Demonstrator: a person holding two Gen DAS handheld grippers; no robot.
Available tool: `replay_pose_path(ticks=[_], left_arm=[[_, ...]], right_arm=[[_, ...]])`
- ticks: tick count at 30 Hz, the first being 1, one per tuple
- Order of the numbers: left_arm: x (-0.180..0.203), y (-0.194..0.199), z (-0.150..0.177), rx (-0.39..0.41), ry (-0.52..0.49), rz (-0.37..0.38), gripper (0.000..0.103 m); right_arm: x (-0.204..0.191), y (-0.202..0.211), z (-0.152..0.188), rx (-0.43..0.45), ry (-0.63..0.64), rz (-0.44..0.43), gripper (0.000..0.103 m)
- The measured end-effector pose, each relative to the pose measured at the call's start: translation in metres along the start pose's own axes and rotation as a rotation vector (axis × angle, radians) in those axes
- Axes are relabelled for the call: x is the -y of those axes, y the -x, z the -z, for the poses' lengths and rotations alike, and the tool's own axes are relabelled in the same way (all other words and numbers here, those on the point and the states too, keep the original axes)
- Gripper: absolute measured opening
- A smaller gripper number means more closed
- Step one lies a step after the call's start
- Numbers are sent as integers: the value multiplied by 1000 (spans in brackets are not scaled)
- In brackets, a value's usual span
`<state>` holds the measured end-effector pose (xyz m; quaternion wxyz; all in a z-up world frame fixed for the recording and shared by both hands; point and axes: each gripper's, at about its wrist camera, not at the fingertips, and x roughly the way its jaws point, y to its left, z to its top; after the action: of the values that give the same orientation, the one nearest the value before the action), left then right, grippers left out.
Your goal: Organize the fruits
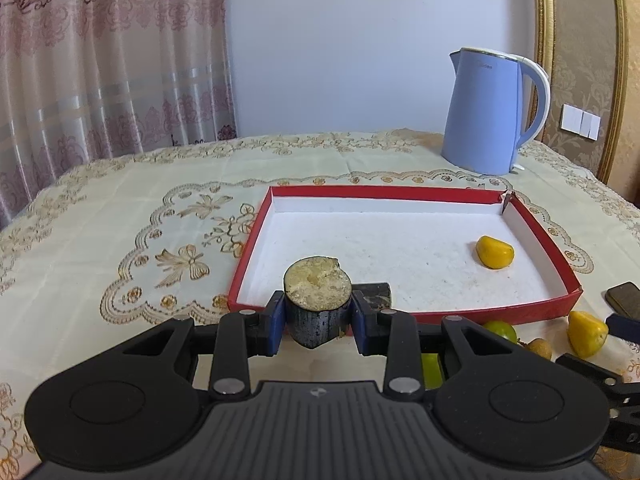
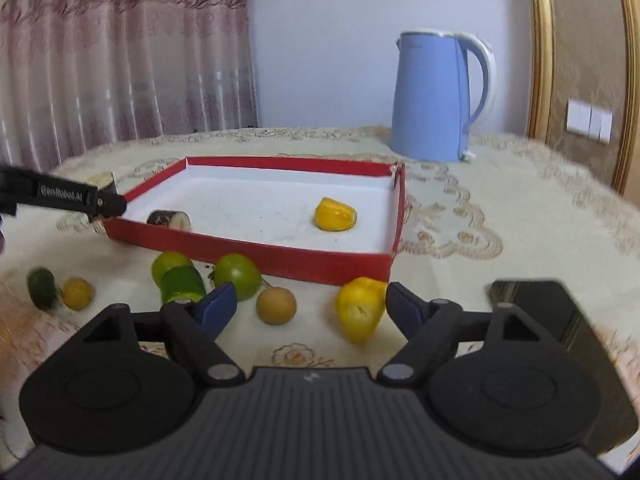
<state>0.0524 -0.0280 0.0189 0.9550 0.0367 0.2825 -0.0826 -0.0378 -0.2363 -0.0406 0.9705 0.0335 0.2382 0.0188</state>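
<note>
left gripper (image 1: pixel 318 322) clamped tight on a dark-skinned fruit chunk (image 1: pixel 317 302), pale cut face up, hanging right at the near-left corner of the red tray (image 1: pixel 404 192). chunk's short axis runs up-down, pads press its sides. drop spot lies straight ahead and a bit down, just past the near wall. a second dark chunk (image 2: pixel 169 218) already lies on its side inside that same corner, so the release should land beside it, not on top.

right gripper (image 2: pixel 308 304) jaws wide apart, nothing between the pads. yellow pepper piece (image 2: pixel 360 308) sits on the tablecloth (image 2: pixel 500 240) just inside the right finger, touching or nearly so, can't tell which. its long axis runs toward the camera, tilted. brown round fruit (image 2: pixel 276 305) lies nearer the left finger, slightly ahead. right hand is clearly the nearer one for both.

another yellow piece (image 2: pixel 335 214) already in the tray, far-right area. green tomato (image 2: pixel 236 274), cucumber slice (image 2: pixel 182 284) and other small fruits remain outside along the tray's near wall. blue kettle (image 2: pixel 434 96) behind, well apart.
</note>
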Motion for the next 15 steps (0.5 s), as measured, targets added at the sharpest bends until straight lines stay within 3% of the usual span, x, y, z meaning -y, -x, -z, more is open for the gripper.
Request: replay_pose_path(ticks=[4,9,15], left_arm=[[-2,-4,-4,-6,7,12,33],[-1,-8,-14,2,6,15,33],[9,-18,-31,23,-33,5,33]], right_arm=[[5,5,-4,13,-71,-33,86],[-11,9,-1,54,12,-63,83],[-24,2,1,35,85,-65,52]])
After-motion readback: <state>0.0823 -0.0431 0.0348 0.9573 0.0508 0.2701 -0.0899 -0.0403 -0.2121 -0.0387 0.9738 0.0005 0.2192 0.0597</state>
